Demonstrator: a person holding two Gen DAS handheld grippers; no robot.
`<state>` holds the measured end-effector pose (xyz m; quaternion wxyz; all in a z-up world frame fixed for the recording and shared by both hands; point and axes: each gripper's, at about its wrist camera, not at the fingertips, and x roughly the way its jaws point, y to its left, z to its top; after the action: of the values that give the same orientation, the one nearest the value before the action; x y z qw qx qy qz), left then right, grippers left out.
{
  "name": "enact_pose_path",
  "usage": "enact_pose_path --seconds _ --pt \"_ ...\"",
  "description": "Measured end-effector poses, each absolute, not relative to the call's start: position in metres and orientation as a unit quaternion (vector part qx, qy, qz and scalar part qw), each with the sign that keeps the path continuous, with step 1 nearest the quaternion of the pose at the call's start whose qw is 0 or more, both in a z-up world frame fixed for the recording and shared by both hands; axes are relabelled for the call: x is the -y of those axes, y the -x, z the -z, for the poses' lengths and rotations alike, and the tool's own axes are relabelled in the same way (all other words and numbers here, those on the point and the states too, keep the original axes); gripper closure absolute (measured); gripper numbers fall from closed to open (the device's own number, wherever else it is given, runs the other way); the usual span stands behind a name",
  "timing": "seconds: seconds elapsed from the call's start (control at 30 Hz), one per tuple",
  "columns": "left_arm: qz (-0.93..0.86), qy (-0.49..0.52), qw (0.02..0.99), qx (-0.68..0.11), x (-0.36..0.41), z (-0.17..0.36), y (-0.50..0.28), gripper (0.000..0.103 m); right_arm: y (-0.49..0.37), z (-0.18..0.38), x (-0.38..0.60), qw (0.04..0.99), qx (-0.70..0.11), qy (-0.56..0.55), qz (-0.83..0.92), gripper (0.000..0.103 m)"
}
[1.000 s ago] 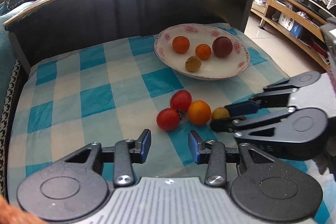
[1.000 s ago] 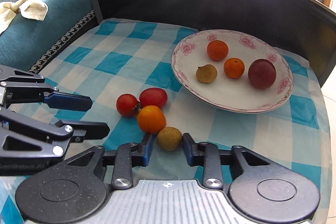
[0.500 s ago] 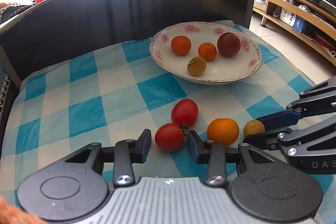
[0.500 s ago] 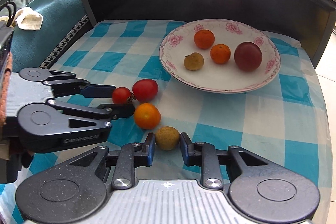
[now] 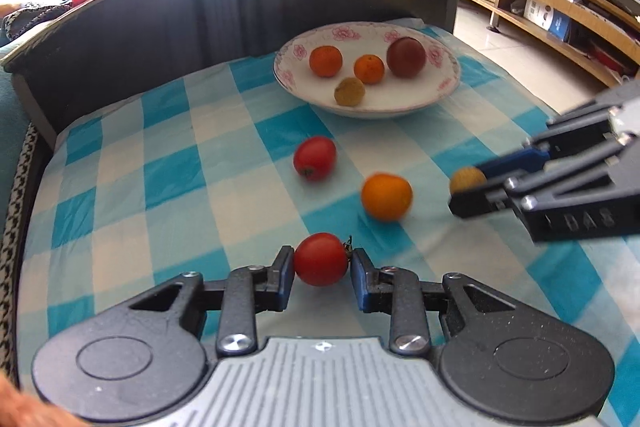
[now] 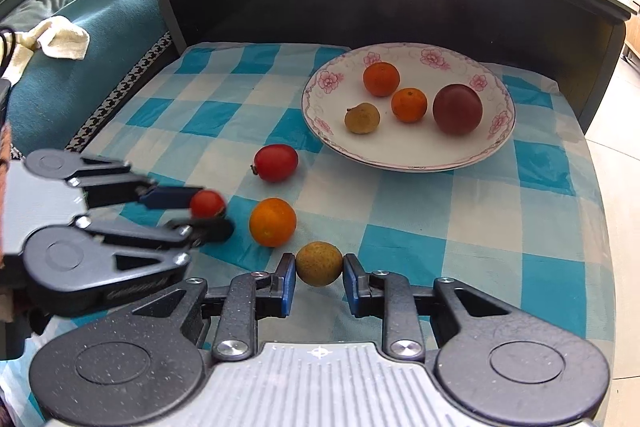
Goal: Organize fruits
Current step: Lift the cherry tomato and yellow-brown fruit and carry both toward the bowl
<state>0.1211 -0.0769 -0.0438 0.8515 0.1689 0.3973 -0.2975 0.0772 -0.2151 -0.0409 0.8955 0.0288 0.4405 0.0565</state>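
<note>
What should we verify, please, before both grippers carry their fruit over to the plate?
1. Left gripper shut on the small red tomato: ok, both pads touch it.
2. Right gripper shut on the yellow-brown fruit: ok, pinched between both pads.
3. Held fruits lifted off the checked cloth: cannot tell.
4. Free space on the plate: ok, its near part is bare; four fruits sit further back.
5. Path to the plate: not ok for a low sweep; the orange and the second tomato lie between.
6. Grippers apart from each other: ok.
</note>
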Motion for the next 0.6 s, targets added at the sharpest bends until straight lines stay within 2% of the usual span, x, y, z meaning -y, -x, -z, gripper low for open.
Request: enact_pose_path --seconds 0.27,0.4,0.47,0.57,0.6 --pt "0.302 -0.171 0.849 -0.398 0.077 0.051 -0.101 0.063 -0.069 0.049 0.210 0.890 -0.452 -0.011 -0.063 0.082" --pt "0.308 -0.179 0.851 -0.385 0.076 0.053 -0.100 0.058 -0.066 0.052 0.209 0.890 -0.451 -0.002 -0.071 0.081" --pt "0.309 -0.179 0.854 -0.379 0.073 0.054 -0.101 0.050 -0.066 0.052 0.211 0.889 -0.450 -0.009 -0.080 0.072" --pt "0.313 -0.173 0.856 -0.373 0.068 0.056 -0.102 0.048 -0.064 0.052 0.207 0.890 -0.447 0.000 -0.090 0.060" --pt "0.315 -0.177 0.856 -0.369 0.068 0.056 -0.101 0.048 -0.062 0.053 0.205 0.891 -0.445 0.009 -0.090 0.060"
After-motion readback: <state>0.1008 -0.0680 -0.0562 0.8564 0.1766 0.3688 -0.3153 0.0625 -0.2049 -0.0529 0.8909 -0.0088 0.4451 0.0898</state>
